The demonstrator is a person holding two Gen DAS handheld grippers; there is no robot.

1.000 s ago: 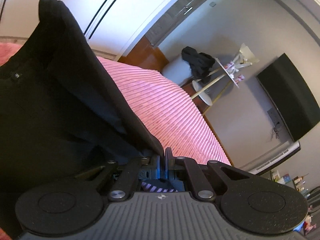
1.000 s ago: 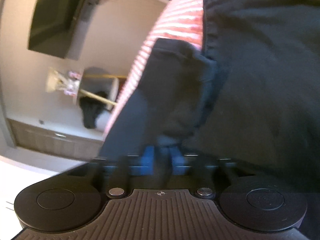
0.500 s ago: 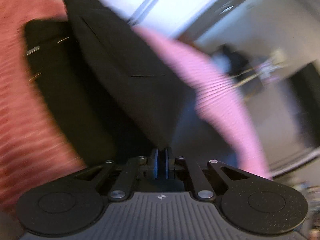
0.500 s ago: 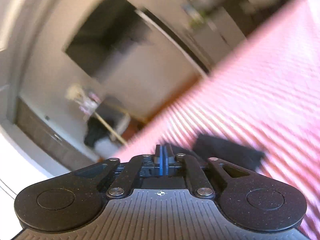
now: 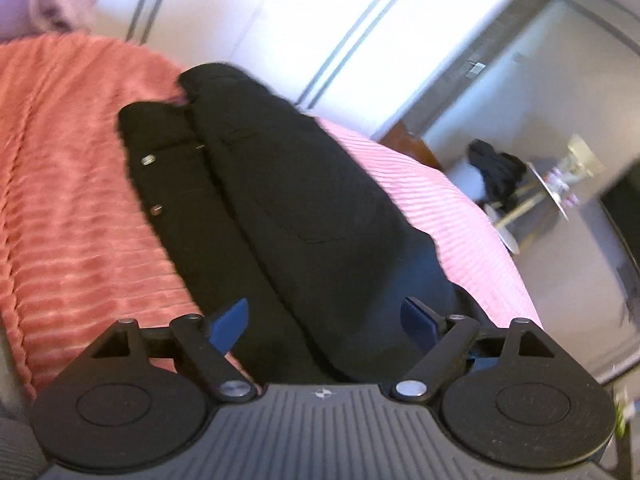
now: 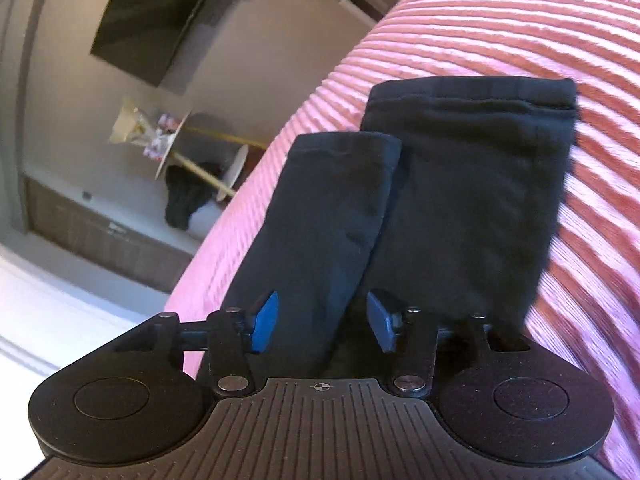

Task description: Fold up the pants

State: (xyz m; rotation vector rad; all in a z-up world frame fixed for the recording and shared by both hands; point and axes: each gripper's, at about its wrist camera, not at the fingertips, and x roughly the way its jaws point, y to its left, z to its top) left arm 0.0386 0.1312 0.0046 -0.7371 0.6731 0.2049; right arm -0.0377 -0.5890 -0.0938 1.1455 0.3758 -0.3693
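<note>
The black cloth pants (image 5: 280, 208) lie folded lengthwise on the pink ribbed bed (image 5: 72, 216); both tools, left (image 5: 326, 322) and right (image 6: 322, 322), are wide open, holding nothing. Folding them shorter is probably left.

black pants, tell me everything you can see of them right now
The black pants lie on the ribbed pink bedspread, folded lengthwise with one half lapped over the other. The cloth looks matte and woven. The left wrist view shows the waist end, with two small metal buttons and pocket stitching. The right wrist view shows the two hemmed leg ends side by side, one reaching further than the other. The left gripper and right gripper have their jaws open over the fabric, gripping nothing.
</note>
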